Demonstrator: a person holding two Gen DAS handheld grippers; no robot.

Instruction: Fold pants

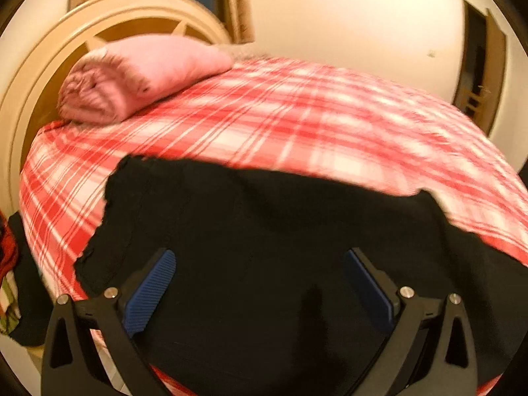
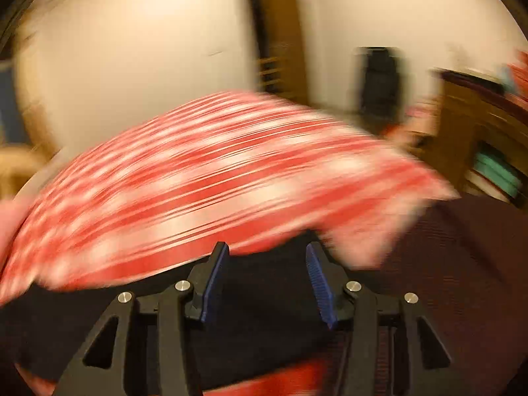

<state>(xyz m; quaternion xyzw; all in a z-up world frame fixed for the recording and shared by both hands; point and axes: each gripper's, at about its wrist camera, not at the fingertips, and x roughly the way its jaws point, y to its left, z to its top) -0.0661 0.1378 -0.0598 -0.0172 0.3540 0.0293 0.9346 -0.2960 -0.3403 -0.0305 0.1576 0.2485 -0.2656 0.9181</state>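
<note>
Black pants (image 1: 264, 214) lie spread across the near part of a bed with a red-and-white plaid sheet (image 1: 297, 115). My left gripper (image 1: 259, 254) hovers over the pants, its blue pads (image 1: 151, 290) far apart and nothing pinched between them. The right wrist view is blurred. There my right gripper (image 2: 266, 247) stands open above the black pants (image 2: 33, 313) near the edge of the plaid sheet (image 2: 198, 171). Its pads (image 2: 318, 280) are apart, with the cloth lying below the gap and not pressed.
A rolled pink blanket (image 1: 132, 76) rests at the head of the bed against a cream headboard (image 1: 49, 66). Clothes (image 1: 10, 264) hang off the left side. Right of the bed are dark red carpet (image 2: 462, 264), a wooden cabinet (image 2: 478, 138) and a dark chair (image 2: 379, 79).
</note>
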